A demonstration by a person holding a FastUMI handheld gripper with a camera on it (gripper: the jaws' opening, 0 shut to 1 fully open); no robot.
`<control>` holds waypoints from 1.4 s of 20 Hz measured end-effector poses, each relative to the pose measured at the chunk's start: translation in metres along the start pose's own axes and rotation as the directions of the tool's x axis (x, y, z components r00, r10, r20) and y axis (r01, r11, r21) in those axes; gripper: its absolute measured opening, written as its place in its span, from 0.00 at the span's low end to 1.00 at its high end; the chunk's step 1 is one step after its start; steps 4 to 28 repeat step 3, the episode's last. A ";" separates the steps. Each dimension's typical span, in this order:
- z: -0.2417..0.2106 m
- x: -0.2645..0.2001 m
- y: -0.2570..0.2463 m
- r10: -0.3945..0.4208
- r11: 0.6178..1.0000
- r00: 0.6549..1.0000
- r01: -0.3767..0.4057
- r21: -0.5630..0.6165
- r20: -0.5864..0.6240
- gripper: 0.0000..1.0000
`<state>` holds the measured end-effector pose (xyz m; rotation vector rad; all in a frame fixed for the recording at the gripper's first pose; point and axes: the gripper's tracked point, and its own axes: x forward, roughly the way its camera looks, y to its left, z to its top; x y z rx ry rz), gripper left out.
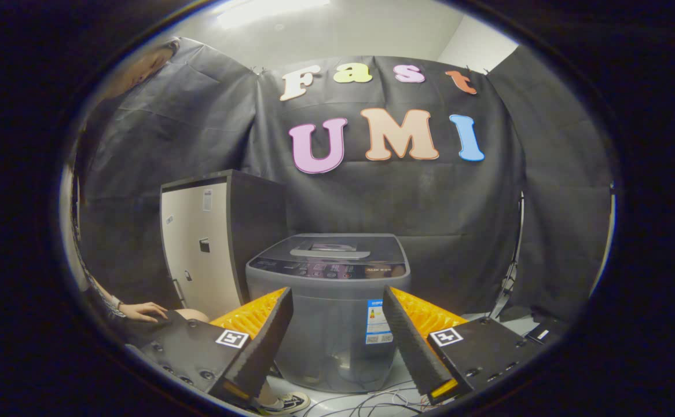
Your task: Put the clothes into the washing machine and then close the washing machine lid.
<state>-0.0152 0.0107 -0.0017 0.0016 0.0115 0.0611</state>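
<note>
Washing machine (329, 307) stands at 12 o'clock just beyond the gripper (337, 336), lid (330, 249) lying flat, fingers spread wide and empty, no clothes visible; risks are a snag on floor cables (366, 399) or clipping the cabinet (216, 243) at 10 o'clock.

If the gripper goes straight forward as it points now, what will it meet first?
Most likely the washing machine: its front stands just ahead of the open gripper, framed between the fingers. Depth is hard to judge.
</note>
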 end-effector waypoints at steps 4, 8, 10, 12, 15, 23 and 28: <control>0.000 0.000 -0.007 0.000 1.000 1.000 0.000 0.000 0.000 0.98; 0.000 0.000 -0.007 0.000 1.000 1.000 0.000 0.000 0.000 0.98; 0.000 0.000 -0.007 0.000 1.000 1.000 0.000 0.000 0.000 0.98; 0.000 0.000 -0.007 0.000 1.000 1.000 0.000 0.000 0.000 0.98; 0.000 0.000 -0.007 0.000 1.000 1.000 0.000 0.000 0.000 0.98; 0.000 0.000 -0.007 0.000 1.000 1.000 0.000 0.000 0.000 0.98; 0.000 0.000 -0.007 0.000 1.000 1.000 0.000 0.000 0.000 0.98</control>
